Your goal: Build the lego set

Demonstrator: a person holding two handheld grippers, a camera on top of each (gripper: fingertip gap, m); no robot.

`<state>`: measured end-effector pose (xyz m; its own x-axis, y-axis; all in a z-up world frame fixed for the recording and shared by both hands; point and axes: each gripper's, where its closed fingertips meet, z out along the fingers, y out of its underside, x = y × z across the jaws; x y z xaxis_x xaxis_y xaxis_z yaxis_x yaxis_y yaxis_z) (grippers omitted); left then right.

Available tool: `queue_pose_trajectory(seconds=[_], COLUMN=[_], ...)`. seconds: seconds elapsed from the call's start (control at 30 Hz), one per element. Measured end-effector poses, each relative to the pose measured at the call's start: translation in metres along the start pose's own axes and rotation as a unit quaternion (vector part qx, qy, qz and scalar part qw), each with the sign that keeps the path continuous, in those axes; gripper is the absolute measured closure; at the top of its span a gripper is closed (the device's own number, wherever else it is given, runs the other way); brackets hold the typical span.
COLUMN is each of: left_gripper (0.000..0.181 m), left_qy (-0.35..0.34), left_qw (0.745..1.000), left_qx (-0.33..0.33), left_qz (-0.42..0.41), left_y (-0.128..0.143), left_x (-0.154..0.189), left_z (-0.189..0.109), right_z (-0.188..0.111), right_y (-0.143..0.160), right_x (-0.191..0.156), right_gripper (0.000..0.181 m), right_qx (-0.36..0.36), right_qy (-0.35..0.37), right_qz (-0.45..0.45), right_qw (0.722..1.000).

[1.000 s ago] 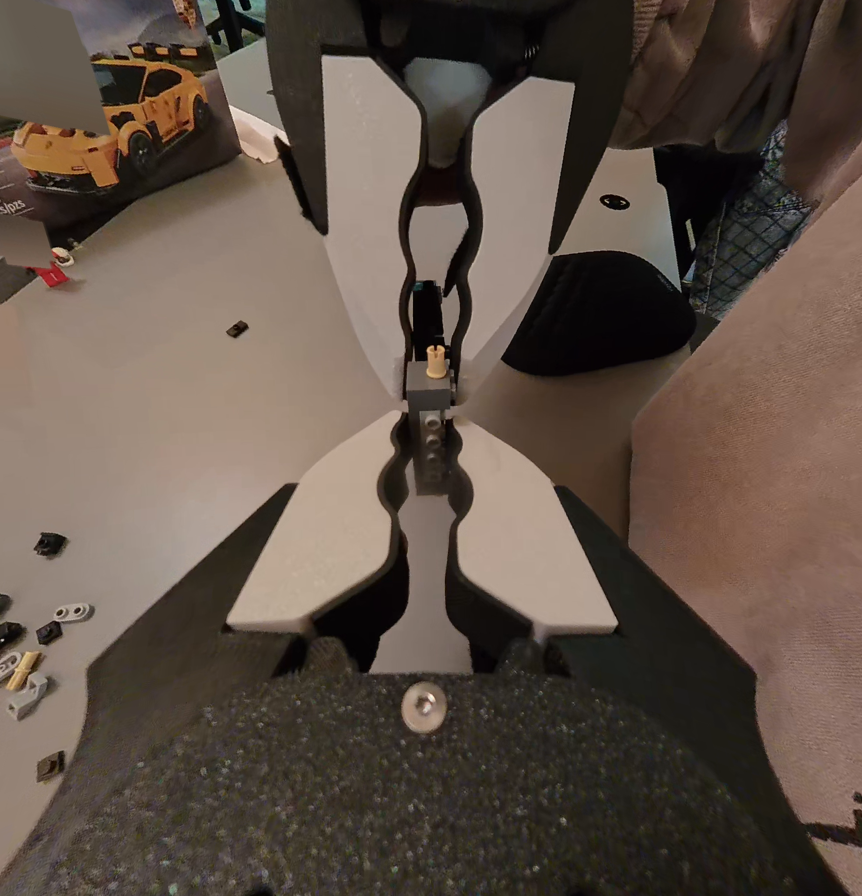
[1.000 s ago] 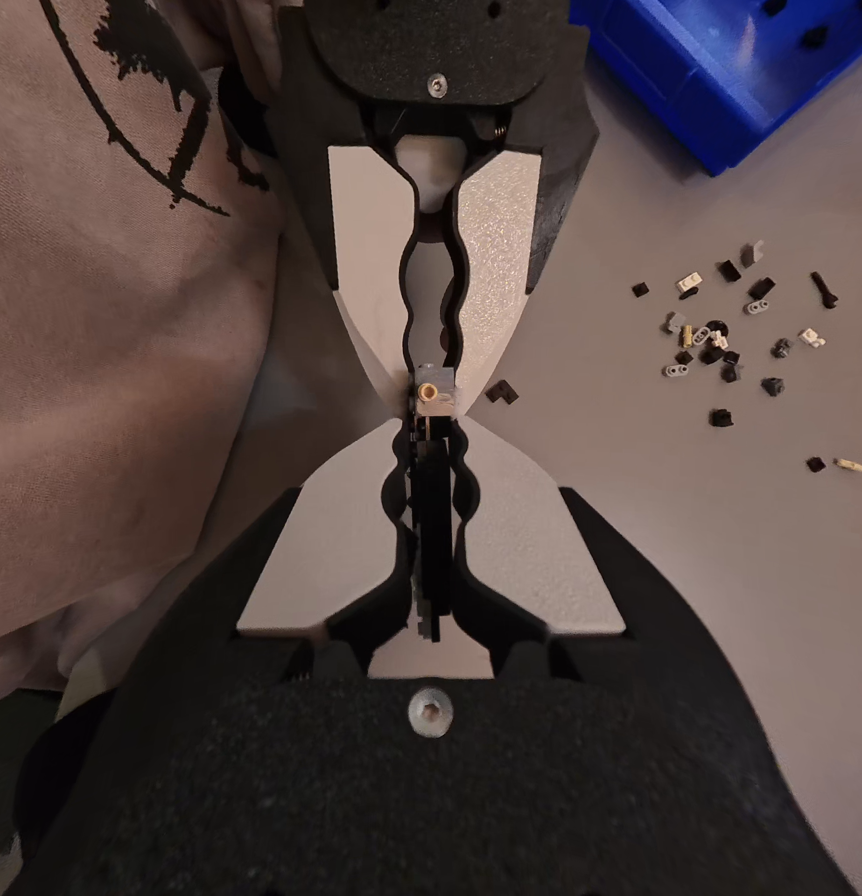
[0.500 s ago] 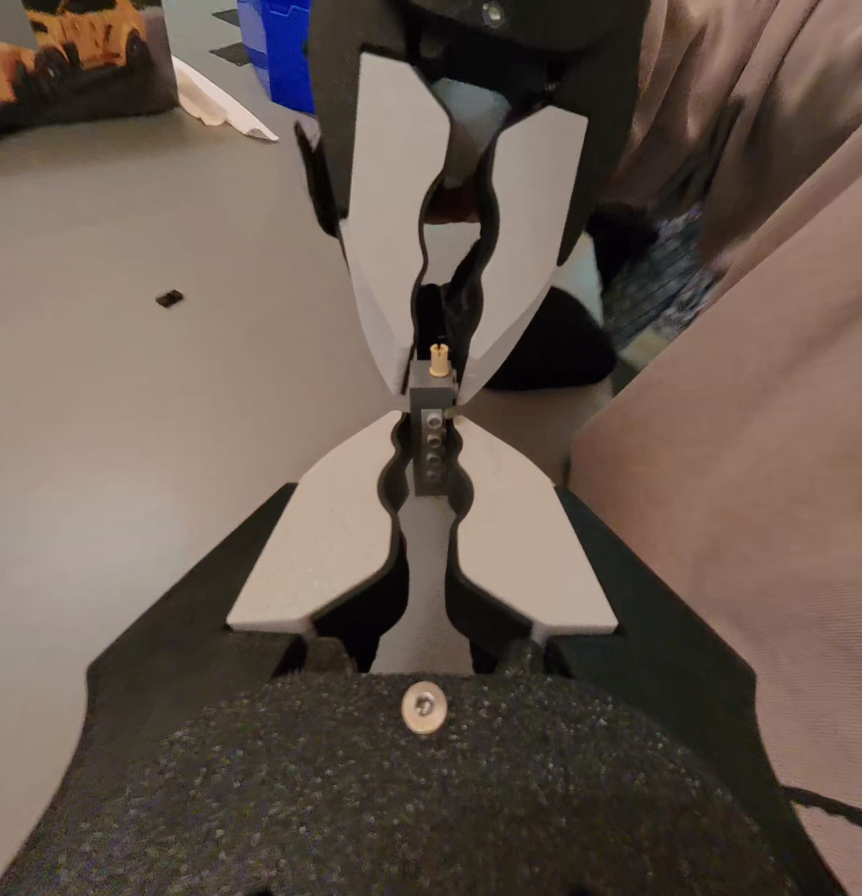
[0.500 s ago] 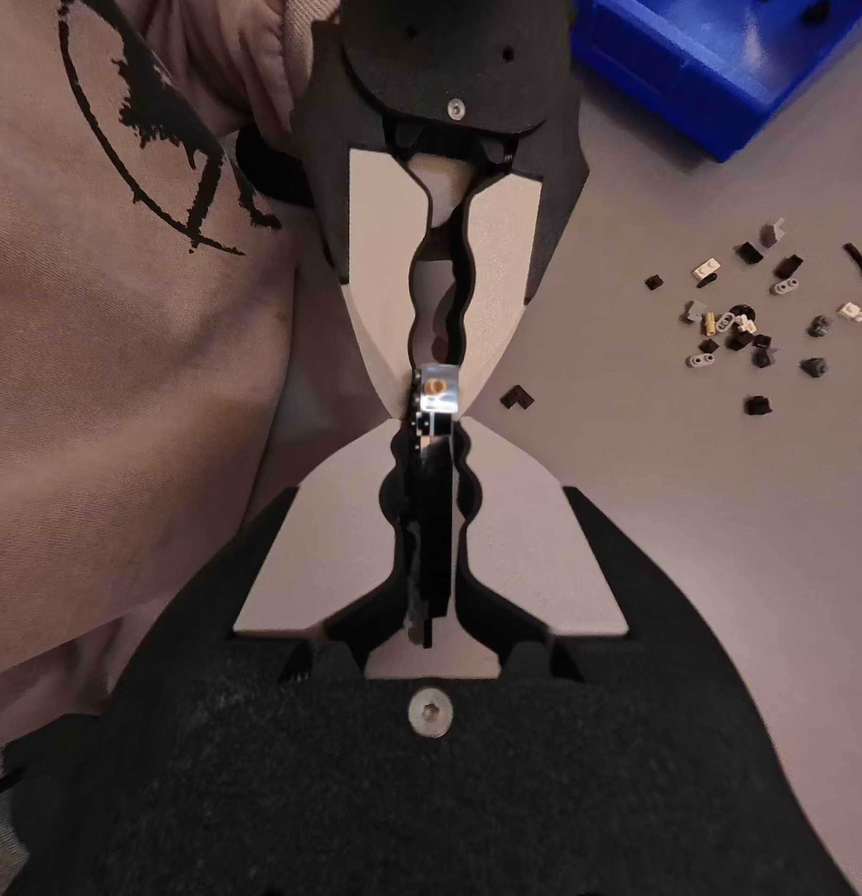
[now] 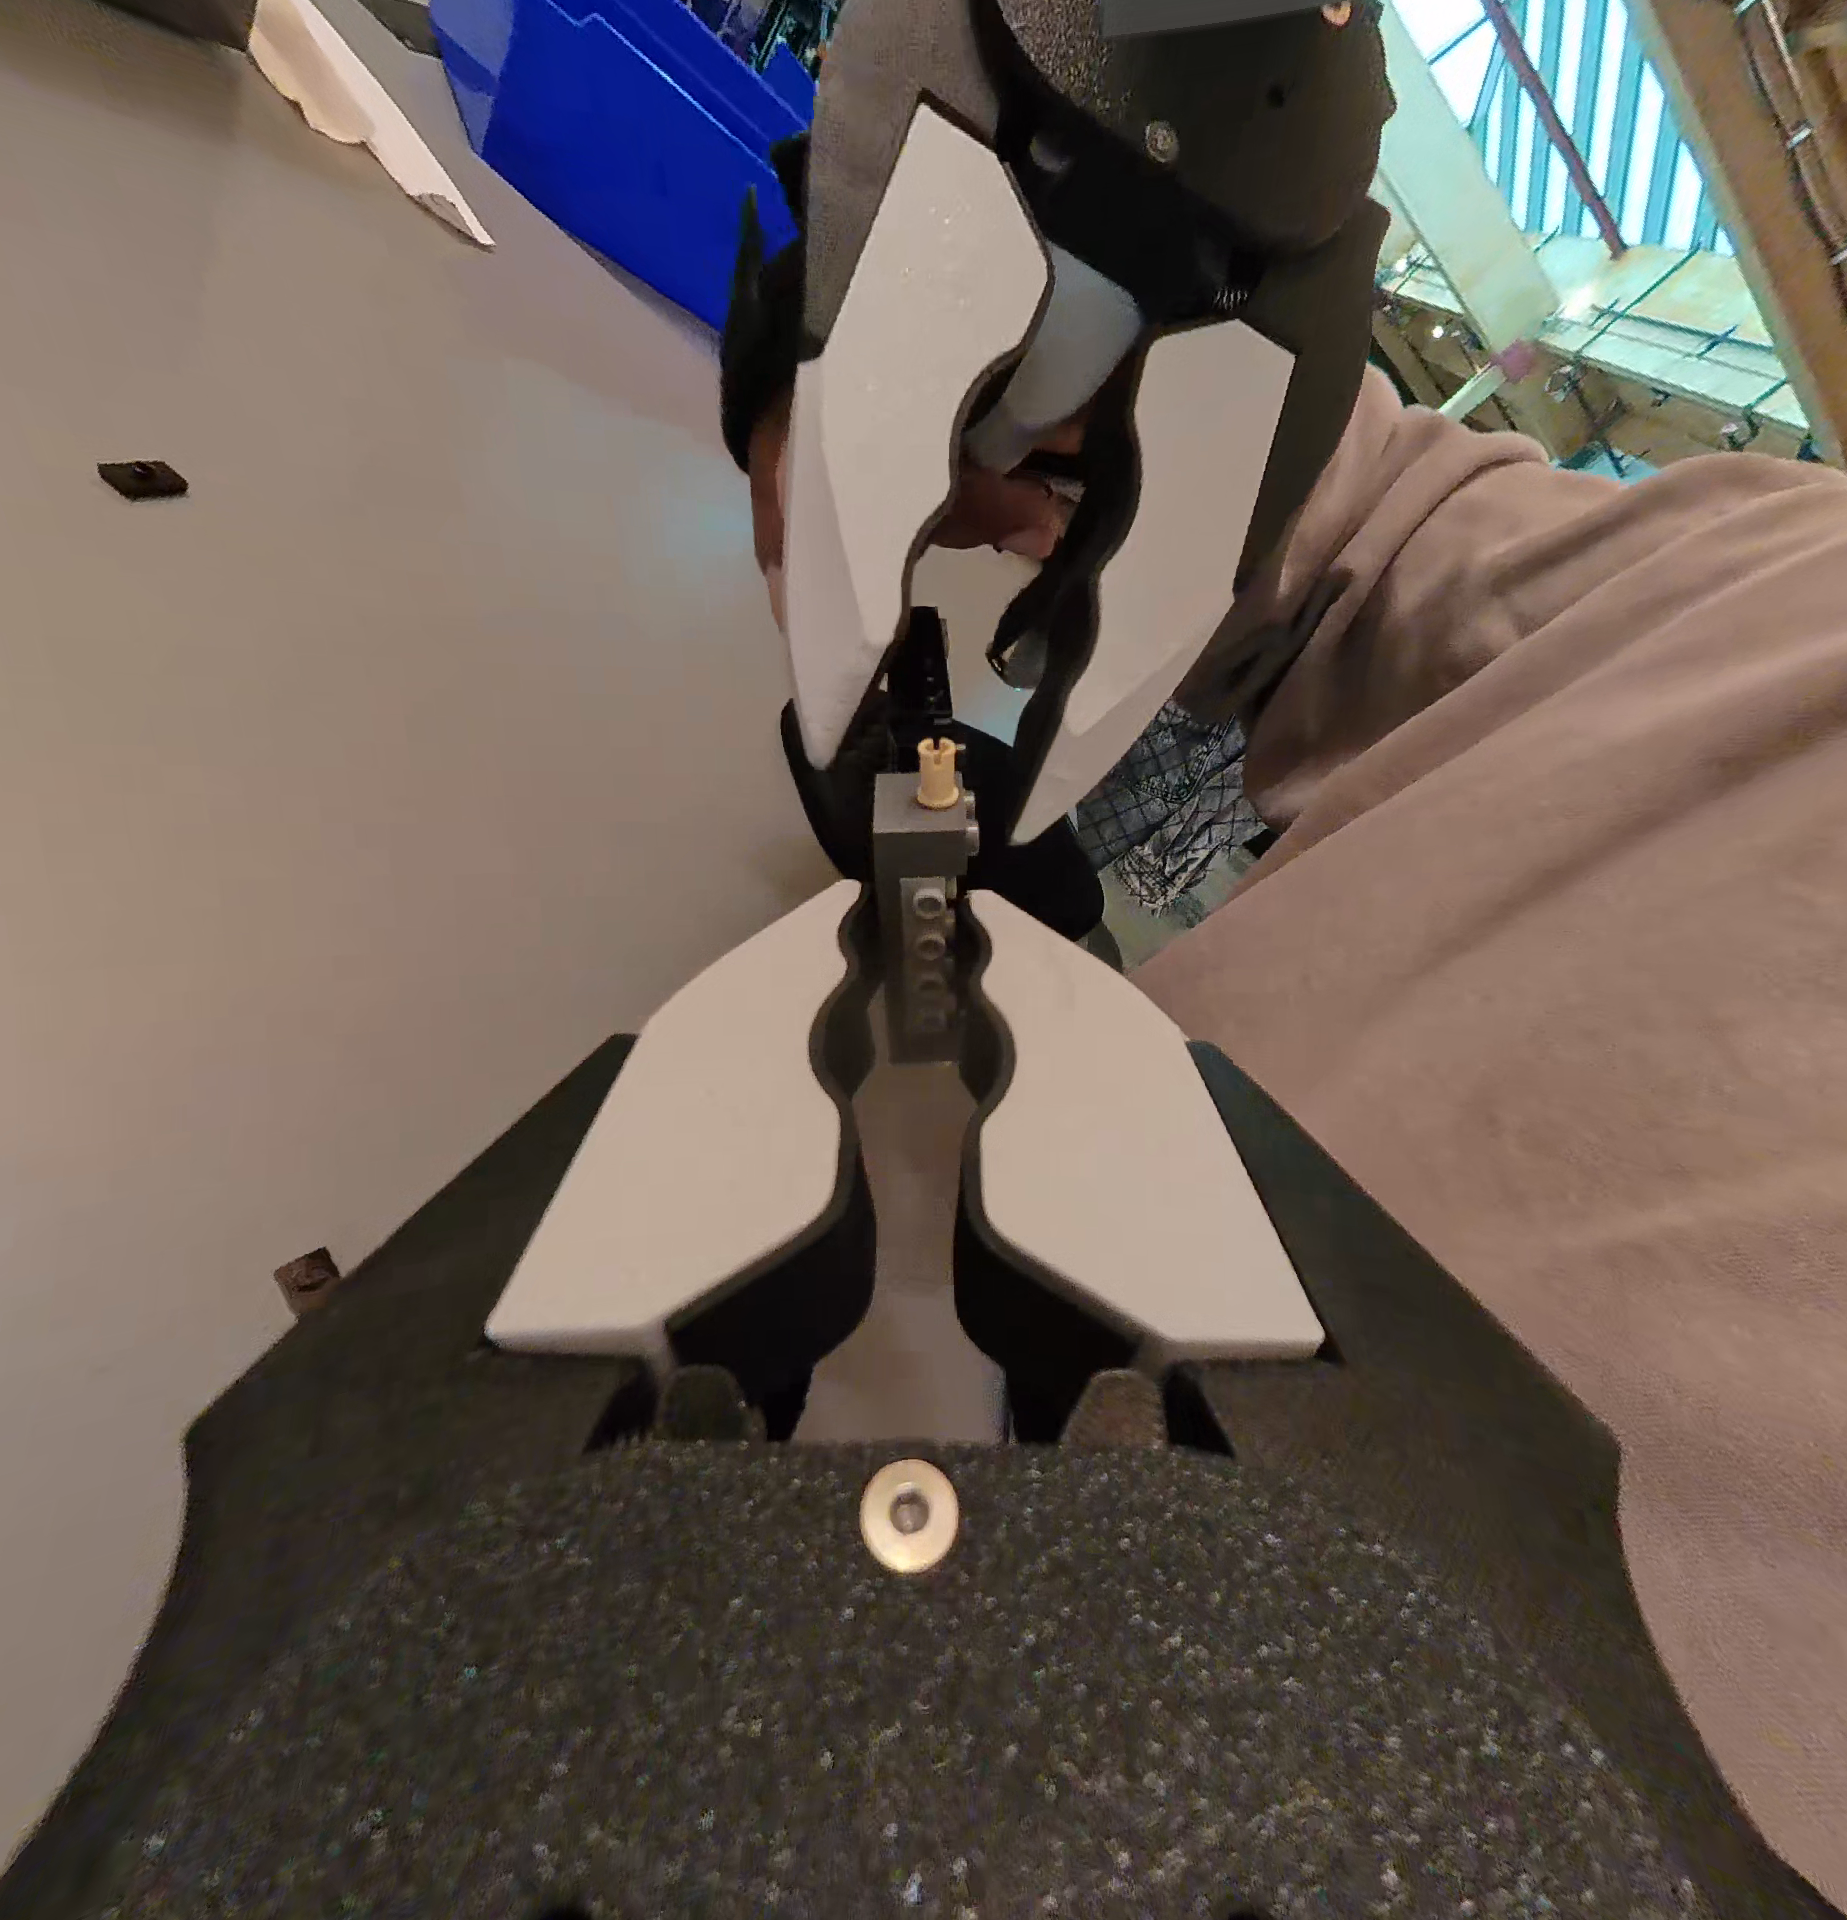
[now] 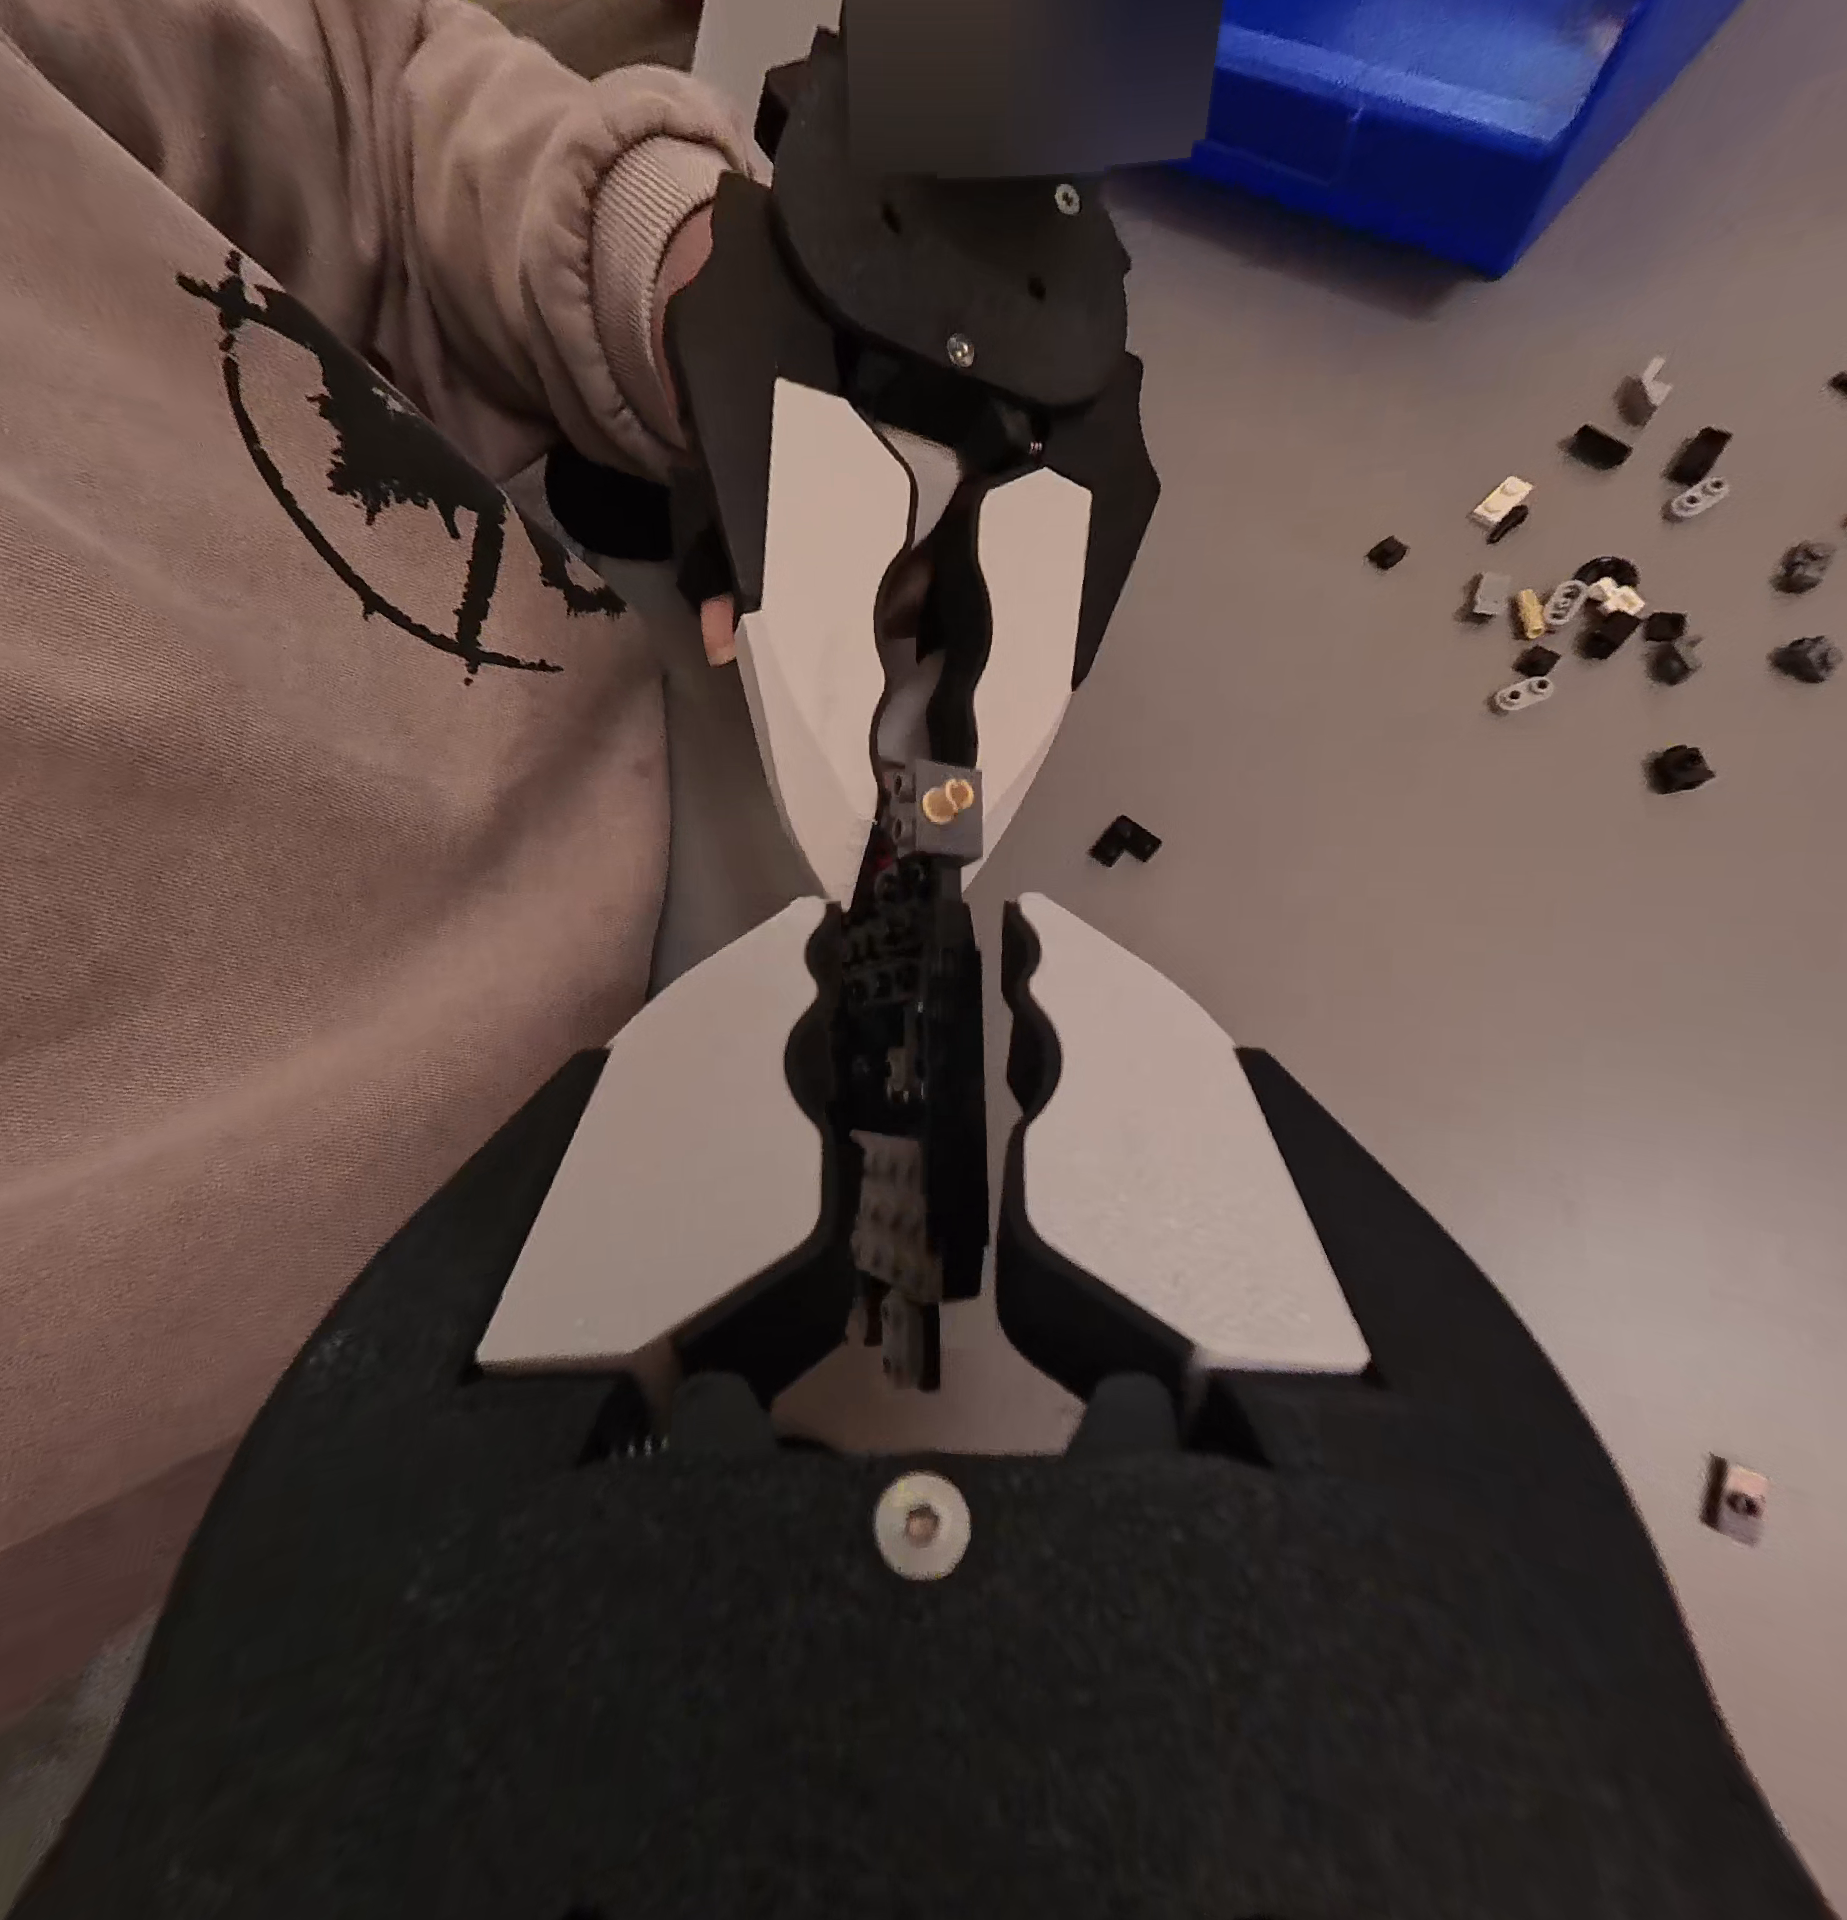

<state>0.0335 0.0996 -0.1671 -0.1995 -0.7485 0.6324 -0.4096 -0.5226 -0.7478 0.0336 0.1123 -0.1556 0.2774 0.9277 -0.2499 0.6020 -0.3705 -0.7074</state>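
Note:
My left gripper [image 5: 914, 904] is shut on a grey studded brick [image 5: 919, 977] with a tan pin [image 5: 937, 777] at its front end. A black lego assembly [image 6: 898, 1018] meets that brick [image 6: 950, 821] end to end. It lies between the fingers of my right gripper [image 6: 924, 909], whose jaws stand apart, with a gap on the assembly's right side. In the left wrist view the right gripper [image 5: 924, 790] faces mine with its tips spread, and the black assembly [image 5: 924, 675] shows between them. The left gripper [image 6: 929, 826] faces the right one tip to tip.
A blue bin [image 6: 1418, 135] stands at the back, and also shows in the left wrist view [image 5: 628, 135]. Several loose small pieces [image 6: 1605, 613] lie on the grey table to the right, with a black L piece [image 6: 1127, 840] and a grey piece [image 6: 1734, 1496]. A person's beige sleeve [image 6: 223, 831] fills the left. Less than 4 cm separates the two grippers' tips.
The right gripper's jaws have opened off the black assembly they were clamped on. Both grippers have tilted, so the box has left the left wrist view. The left grip is unchanged.

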Motion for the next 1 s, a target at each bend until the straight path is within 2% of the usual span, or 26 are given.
queue_pose_trajectory(seconds=[0.13, 0.4, 0.5, 0.6, 0.67, 0.73, 0.8, 0.9, 1.0], left_gripper=[0.168, 0.168, 0.167, 0.168, 0.168, 0.168, 0.168, 0.168, 0.168], left_qy=[-0.015, -0.048, -0.023, 0.045, 0.088, 0.104, 0.117, 0.144, 0.161], left_qw=[1.0, 0.997, 0.999, 0.994, 0.979, 0.967, 0.955, 0.939, 0.928], left_qx=[-0.008, -0.028, -0.02, 0.033, 0.078, 0.109, 0.135, 0.162, 0.173], left_qz=[0.014, 0.049, 0.012, -0.093, -0.166, -0.207, -0.236, -0.265, -0.289], left_y=[0.001, 0.003, 0.003, -0.01, -0.019, -0.024, -0.03, -0.038, -0.041], left_x=[0.003, 0.003, 0.002, 0.0, -0.005, -0.014, -0.02, -0.024, -0.026], left_z=[0.003, -0.002, -0.002, -0.009, -0.018, -0.025, -0.03, -0.036, -0.037], right_z=[0.007, 0.01, 0.011, 0.002, -0.015, -0.036, -0.048, -0.053, -0.051], right_y=[0.0, -0.002, -0.001, -0.014, -0.027, -0.036, -0.031, -0.017, -0.007], right_x=[-0.004, -0.006, -0.005, 0.004, 0.019, 0.026, 0.031, 0.029, 0.03], right_gripper=[0.164, 0.166, 0.165, 0.163, 0.148, 0.145, 0.133, 0.107, 0.103], right_qx=[-0.027, -0.009, 0.011, 0.057, 0.101, 0.141, 0.144, 0.147, 0.172], right_qy=[-0.025, -0.056, -0.105, -0.128, -0.09, -0.051, 0.011, 0.088, 0.182], right_qz=[-0.01, -0.007, 0.06, 0.108, 0.09, 0.049, -0.003, -0.077, -0.162], right_qw=[0.999, 0.998, 0.993, 0.984, 0.987, 0.988, 0.99, 0.982, 0.955])
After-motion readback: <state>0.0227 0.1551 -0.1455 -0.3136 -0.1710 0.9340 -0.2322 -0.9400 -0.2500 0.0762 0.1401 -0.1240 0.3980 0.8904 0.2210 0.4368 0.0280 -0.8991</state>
